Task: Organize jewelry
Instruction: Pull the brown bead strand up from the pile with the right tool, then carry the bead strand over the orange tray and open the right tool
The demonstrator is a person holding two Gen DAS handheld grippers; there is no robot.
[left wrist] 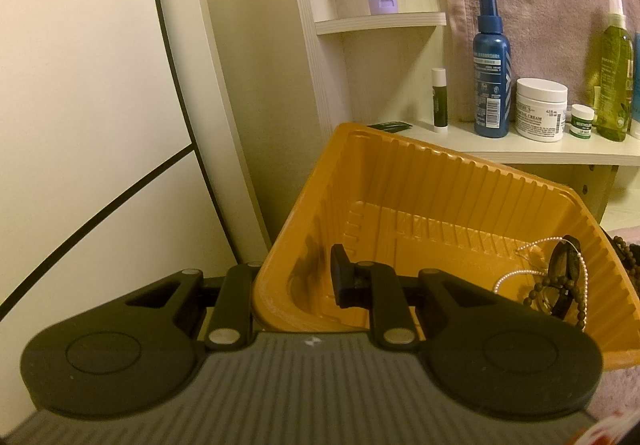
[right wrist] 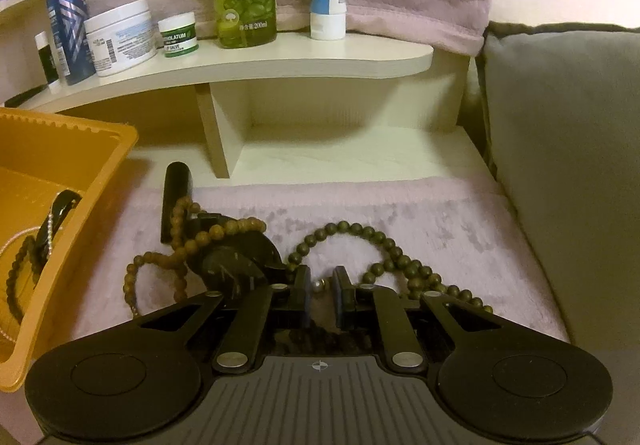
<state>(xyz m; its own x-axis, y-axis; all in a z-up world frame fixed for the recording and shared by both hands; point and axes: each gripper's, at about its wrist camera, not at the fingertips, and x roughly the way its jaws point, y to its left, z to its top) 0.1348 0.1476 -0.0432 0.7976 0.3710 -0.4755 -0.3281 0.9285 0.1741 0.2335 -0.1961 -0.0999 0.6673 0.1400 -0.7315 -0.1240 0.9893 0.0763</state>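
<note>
Your left tongs (left wrist: 296,281) pinch orange tray (left wrist: 440,181) wall. Your right tongs (right wrist: 320,291) nearly pressed together around small pearl bead (right wrist: 318,286); wooden bead strand (right wrist: 360,241) at 12 o'clock.

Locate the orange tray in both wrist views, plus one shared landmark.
Left wrist: the orange tray fills the centre and lower right, tilted, with the left gripper clamped on its near wall.
Right wrist: the tray is at the left edge, cut off by the frame, beside the beads on the pink cloth.
Shared landmark: the blue spray bottle on the shelf behind.
</note>
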